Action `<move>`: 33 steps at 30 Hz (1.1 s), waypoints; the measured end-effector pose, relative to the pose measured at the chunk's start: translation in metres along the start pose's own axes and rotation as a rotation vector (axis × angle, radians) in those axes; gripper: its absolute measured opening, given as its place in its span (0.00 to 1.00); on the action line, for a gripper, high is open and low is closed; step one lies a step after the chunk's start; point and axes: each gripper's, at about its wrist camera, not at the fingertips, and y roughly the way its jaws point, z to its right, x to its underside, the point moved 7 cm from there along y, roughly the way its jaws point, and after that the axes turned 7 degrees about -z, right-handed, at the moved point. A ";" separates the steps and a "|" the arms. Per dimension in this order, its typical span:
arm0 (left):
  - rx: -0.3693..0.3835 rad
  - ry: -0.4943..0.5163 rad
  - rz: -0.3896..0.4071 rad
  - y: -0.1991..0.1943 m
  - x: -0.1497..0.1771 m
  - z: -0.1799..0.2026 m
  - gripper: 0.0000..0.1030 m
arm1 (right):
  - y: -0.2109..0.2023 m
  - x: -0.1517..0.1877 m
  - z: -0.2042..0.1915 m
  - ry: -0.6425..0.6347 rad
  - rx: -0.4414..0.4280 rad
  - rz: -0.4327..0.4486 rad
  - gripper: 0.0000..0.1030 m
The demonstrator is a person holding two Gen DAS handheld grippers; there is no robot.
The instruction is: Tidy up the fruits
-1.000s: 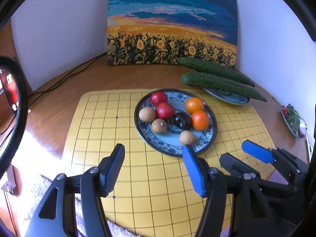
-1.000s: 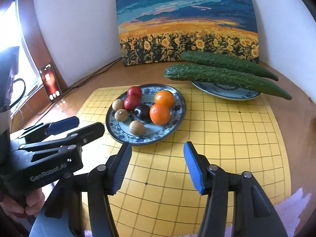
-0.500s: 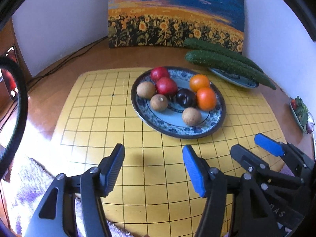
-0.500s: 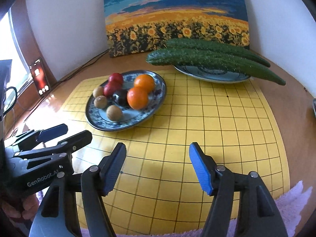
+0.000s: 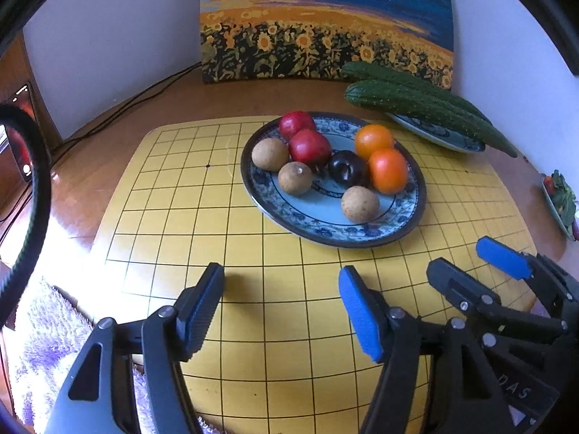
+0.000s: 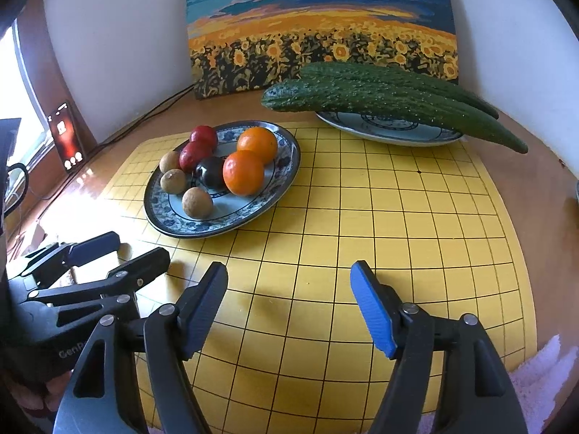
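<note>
1. Nearest to me, my left gripper (image 5: 280,303) hangs over the near edge of the yellow grid board (image 5: 253,253). Its jaws are opening, with nothing between them, only bare board.
2. Same story on my right gripper (image 6: 289,302): jaws opening, nothing in the gap, tips above the board's near half.
3. The two tools sit side by side. In the left wrist view the right gripper shows at the lower right; in the right wrist view the left one shows at the lower left.
4. A fuzzy purple mat (image 5: 43,329) pokes out from under the board's near left corner.
5. Further in, on the board's far half, sits the blue patterned plate (image 5: 318,229) with all the fruit.
6. On it, nearest me, a brown round fruit (image 5: 360,203). Two more brown ones are on the left side (image 5: 295,178) (image 5: 270,154).
7. A dark plum (image 5: 347,170) sits in the middle, touching the red fruits (image 5: 309,145) (image 5: 296,123) on its far left.
8. Two oranges (image 5: 388,170) (image 5: 373,140) hold the right side of the plate, touching each other.
9. Beyond, to the far right, a second plate (image 6: 391,130) carries two long cucumbers (image 6: 380,103) that overhang its rim.
10. At the back, a sunflower painting (image 6: 318,25) leans against the white wall, with cables (image 5: 137,101) running off to the left.
</note>
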 end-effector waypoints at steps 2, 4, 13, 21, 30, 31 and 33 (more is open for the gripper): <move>0.002 0.001 0.004 0.000 0.000 0.000 0.69 | 0.000 0.000 0.001 0.008 -0.003 0.002 0.70; 0.002 0.001 0.004 0.000 0.000 0.000 0.69 | 0.000 0.000 0.001 0.008 -0.005 0.002 0.71; -0.003 0.004 0.009 -0.001 0.000 0.000 0.69 | 0.000 0.000 0.002 0.008 -0.004 0.002 0.71; -0.005 0.002 0.018 -0.002 0.000 -0.002 0.69 | 0.000 0.000 0.002 0.007 -0.002 0.002 0.71; -0.004 0.003 0.020 -0.001 0.000 -0.002 0.69 | 0.000 0.000 0.001 0.007 -0.002 0.002 0.71; -0.004 0.003 0.020 -0.001 0.000 -0.002 0.69 | 0.000 0.000 0.002 0.007 -0.002 0.002 0.71; -0.004 0.003 0.020 -0.001 0.000 -0.002 0.69 | 0.000 0.000 0.001 0.007 -0.002 0.002 0.71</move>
